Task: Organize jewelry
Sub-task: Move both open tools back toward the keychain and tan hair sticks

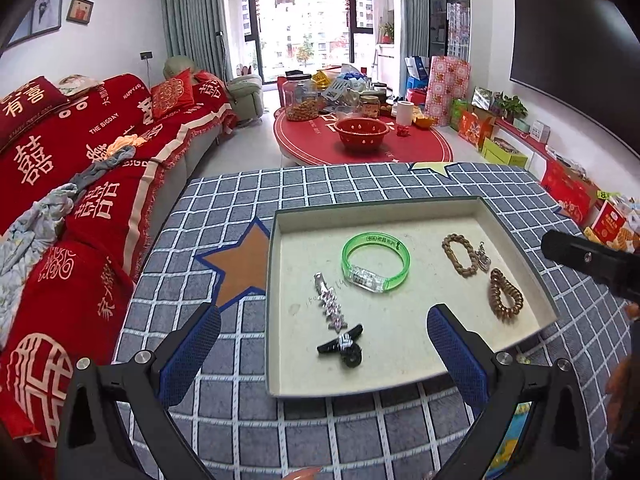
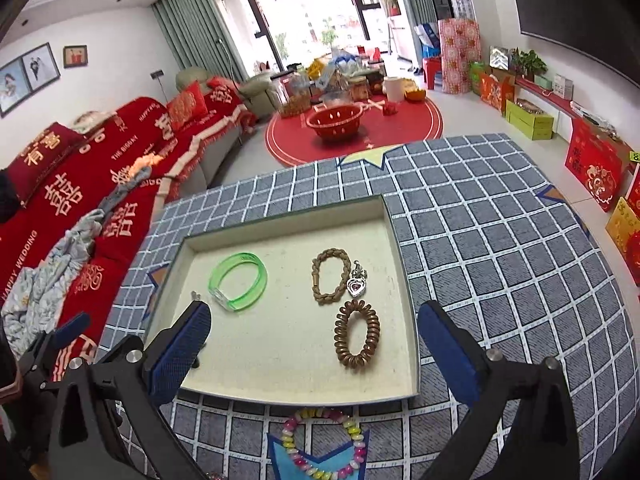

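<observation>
A shallow cream tray (image 1: 400,376) (image 2: 280,394) lies on the checked cloth. In it are a green bangle (image 1: 376,262) (image 2: 238,281), a brown beaded bracelet (image 1: 460,255) (image 2: 329,276), a silver heart charm (image 1: 483,258) (image 2: 355,285), a brown coil hair tie (image 1: 505,295) (image 2: 357,334), a silver rhinestone clip (image 1: 331,307) and a black clip (image 1: 343,346). A multicoloured bead bracelet (image 2: 324,446) lies on the cloth in front of the tray. My left gripper (image 1: 324,342) is open and empty above the tray's near left. My right gripper (image 2: 314,344) is open and empty above the tray's near edge.
A red sofa (image 1: 60,184) runs along the left. A round red table (image 1: 360,144) with a red bowl and jars stands beyond. Boxes (image 1: 500,152) line the right wall. The right gripper's body (image 1: 592,264) shows at the right edge of the left wrist view.
</observation>
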`<state>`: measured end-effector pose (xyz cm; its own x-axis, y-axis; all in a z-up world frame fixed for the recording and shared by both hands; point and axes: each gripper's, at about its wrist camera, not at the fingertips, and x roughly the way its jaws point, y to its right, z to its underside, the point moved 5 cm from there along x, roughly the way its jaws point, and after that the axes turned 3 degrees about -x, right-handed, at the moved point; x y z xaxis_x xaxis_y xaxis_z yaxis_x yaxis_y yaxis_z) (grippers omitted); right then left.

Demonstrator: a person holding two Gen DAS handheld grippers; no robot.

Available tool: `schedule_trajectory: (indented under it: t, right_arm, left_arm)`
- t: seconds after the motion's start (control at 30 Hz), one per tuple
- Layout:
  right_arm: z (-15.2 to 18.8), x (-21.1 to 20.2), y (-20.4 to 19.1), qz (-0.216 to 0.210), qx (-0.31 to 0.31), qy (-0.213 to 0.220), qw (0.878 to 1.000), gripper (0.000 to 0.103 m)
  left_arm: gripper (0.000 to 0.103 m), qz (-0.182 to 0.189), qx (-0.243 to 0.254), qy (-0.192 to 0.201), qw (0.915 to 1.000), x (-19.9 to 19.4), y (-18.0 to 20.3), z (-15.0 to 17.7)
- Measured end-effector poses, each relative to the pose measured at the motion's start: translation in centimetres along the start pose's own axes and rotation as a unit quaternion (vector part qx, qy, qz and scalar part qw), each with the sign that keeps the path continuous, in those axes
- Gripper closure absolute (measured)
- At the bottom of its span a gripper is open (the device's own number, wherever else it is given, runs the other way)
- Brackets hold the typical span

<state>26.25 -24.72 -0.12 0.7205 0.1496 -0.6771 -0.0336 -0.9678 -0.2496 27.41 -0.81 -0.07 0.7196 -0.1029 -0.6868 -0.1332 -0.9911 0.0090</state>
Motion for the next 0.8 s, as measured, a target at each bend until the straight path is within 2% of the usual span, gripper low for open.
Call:
schedule_trajectory:
  t: [0.1, 0.27, 0.53, 0.8]
  right_arm:
    - [0.5, -1.6, -0.4, -0.001, -0.003, 0.01, 1.0, 0.0]
    - [2.3, -3.2, -0.6, 0.005, -0.007, -0.014, 1.0, 0.0]
    - [7.1, -4.6, 0.0, -0.013, 0.016, -0.053, 0.998, 0.0]
    - [12.7, -5.0, 1.0, 0.018, 0.014, -0.097, 0.995, 0.0]
  left_arm:
    - [0.0, 0.009, -0.01, -0.003, 0.9999, -1.5, -0.6, 1.4]
    - [0.0, 0.01, -0.023, -0.014, 0.9996, -2.9, -1.5, 4.6]
    - [0.0, 0.037, -0.046, -0.071, 0.9957, -3.1, -1.6, 9.9]
    - [0.0, 0.03, -0.024, -0.088, 0.9954, -3.7, -0.1, 13.3]
